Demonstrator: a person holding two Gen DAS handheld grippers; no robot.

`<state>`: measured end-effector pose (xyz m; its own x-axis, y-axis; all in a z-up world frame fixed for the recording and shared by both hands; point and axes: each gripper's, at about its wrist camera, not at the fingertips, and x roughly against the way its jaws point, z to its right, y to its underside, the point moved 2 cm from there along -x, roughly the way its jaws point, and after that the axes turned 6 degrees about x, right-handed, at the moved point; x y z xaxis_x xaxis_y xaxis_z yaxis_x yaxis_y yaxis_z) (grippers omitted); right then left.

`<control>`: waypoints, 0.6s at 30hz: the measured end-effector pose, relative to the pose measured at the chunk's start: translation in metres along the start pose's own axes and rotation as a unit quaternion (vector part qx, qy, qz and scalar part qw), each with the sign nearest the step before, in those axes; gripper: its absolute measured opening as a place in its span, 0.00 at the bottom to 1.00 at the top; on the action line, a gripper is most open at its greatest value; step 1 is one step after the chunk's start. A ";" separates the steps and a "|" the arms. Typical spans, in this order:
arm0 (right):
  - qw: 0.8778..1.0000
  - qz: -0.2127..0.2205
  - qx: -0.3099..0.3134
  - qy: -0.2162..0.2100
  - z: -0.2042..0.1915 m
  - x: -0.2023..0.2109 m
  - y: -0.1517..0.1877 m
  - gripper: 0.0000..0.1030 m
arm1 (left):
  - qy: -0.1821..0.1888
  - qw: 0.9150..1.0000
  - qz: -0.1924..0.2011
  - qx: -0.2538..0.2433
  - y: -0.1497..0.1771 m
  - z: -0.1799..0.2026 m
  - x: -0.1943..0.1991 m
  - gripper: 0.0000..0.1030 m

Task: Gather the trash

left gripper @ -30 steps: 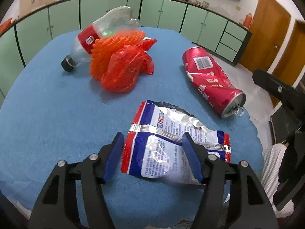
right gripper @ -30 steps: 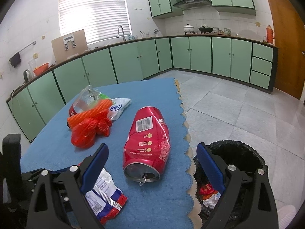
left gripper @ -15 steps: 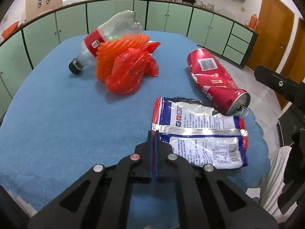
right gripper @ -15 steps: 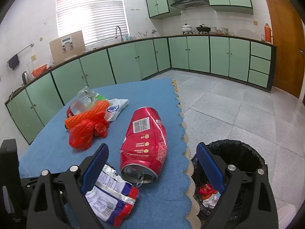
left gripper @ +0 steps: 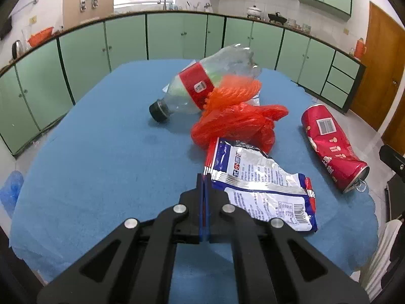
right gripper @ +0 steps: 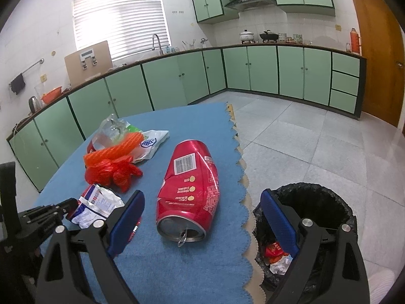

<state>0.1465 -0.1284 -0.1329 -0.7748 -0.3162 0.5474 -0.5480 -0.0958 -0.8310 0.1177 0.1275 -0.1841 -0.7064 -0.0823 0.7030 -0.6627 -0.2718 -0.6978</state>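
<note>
We are pinching the snack wrapper (left gripper: 255,185) in our closed left gripper (left gripper: 204,177); our right gripper (right gripper: 202,212) is hanging wide open over the dented can (right gripper: 188,190), empty.

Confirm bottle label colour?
Red, on the plastic bottle; clearest in the left wrist view.

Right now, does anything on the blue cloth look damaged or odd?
Yes. The large red can lies on its side, dented. The clear plastic bottle is crushed. The left hand-held gripper pinches only one edge of the crinkled silver-blue wrapper.
</note>
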 end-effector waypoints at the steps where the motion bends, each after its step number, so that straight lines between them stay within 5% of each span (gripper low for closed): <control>1: 1.000 -0.001 0.001 0.000 -0.001 0.000 0.000 0.88 | 0.008 1.000 -0.007 0.008 0.000 -0.002 -0.003 0.00; 6: 1.000 -0.004 0.006 0.001 -0.001 0.000 0.002 0.88 | 0.030 0.999 -0.029 0.024 0.002 -0.005 -0.011 0.12; 9: 1.000 -0.005 0.003 0.003 0.001 -0.001 0.002 0.88 | 0.042 0.998 -0.027 0.028 0.005 -0.005 -0.009 0.40; 18: 1.000 -0.009 0.010 0.002 -0.003 -0.004 0.002 0.88 | 0.057 0.997 -0.038 0.022 -0.008 -0.001 -0.034 0.58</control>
<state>0.1471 -0.1247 -0.1366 -0.7667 -0.3103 0.5620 -0.5549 -0.1199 -0.8232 0.1470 0.1335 -0.2030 -0.6803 0.0490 0.7313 -0.7054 -0.3149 -0.6350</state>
